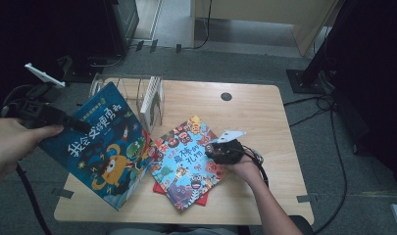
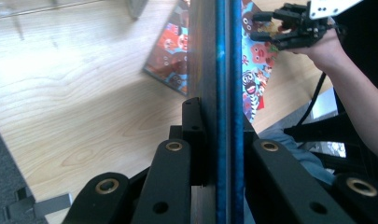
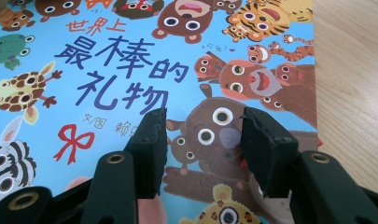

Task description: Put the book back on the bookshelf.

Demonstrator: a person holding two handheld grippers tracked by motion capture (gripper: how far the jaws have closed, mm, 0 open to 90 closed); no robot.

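The left gripper point(image 1: 81, 126) clamps the dark blue book point(image 1: 105, 152), lifted over the desk's point(image 1: 255, 112) front-left corner. The right gripper point(image 1: 211, 151), jaws parted, presses the animal book point(image 1: 186, 164) near the front edge.

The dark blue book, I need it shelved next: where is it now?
In the high view the dark blue book is at the table's left, clamped in the left gripper, tilted, between the clear rack and the animal book.
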